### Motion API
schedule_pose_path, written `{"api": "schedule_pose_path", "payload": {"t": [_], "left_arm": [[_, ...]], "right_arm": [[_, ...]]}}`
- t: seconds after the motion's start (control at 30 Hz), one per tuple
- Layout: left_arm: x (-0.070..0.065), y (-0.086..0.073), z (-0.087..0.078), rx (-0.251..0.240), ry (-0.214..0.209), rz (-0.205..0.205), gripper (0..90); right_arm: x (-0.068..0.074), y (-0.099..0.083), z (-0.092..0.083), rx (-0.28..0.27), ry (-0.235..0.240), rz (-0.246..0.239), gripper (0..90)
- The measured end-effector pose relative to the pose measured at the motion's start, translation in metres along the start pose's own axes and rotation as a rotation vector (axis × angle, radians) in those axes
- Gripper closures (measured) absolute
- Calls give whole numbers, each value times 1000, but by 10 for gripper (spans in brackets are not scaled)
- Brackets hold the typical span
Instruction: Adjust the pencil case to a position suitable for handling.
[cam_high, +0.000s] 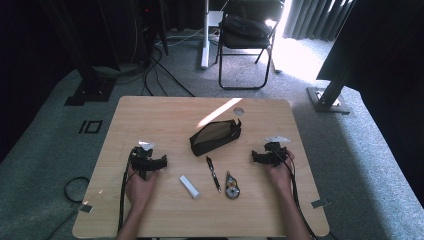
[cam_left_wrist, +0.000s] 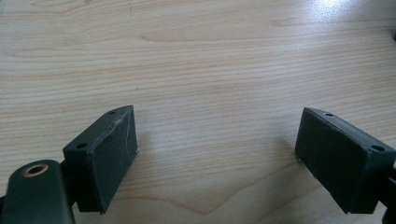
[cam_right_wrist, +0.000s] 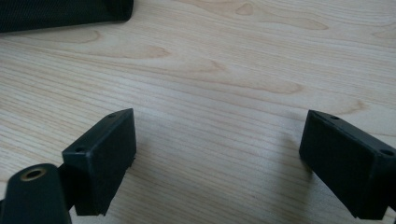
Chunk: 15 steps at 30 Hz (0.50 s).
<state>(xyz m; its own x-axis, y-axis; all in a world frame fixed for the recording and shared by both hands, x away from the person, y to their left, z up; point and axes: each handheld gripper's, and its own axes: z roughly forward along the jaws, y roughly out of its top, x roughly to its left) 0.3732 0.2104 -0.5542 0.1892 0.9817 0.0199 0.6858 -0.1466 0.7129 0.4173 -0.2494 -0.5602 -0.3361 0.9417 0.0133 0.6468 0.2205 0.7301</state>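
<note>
Both grippers are parked on the desk (cam_high: 150, 110), nothing held. The left gripper (cam_high: 159, 162) is seen near the left edge, jaws spread wide over bare wood. The right gripper (cam_high: 256, 158) is set near the right edge, jaws spread too. Between them, a pouch (cam_high: 215, 136), pen (cam_high: 213, 173), eraser (cam_high: 189, 186) and tape (cam_high: 232, 186) are laid out.
</note>
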Motion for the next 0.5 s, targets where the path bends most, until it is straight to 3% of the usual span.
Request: {"api": "schedule_pose_path", "payload": {"t": [0.2, 0.3, 0.4, 0.5], "left_arm": [[-1, 0, 0, -1, 2, -4, 132], [-1, 0, 0, -2, 7, -9, 133], [-1, 0, 0, -2, 8, -9, 133], [-1, 0, 0, -2, 7, -11, 133]], "right_arm": [[0, 0, 0, 0, 0, 0, 109], [-1, 0, -1, 7, 27, -29, 110], [2, 2, -5, 25, 27, -27, 225], [6, 1, -8, 15, 28, -43, 232]]}}
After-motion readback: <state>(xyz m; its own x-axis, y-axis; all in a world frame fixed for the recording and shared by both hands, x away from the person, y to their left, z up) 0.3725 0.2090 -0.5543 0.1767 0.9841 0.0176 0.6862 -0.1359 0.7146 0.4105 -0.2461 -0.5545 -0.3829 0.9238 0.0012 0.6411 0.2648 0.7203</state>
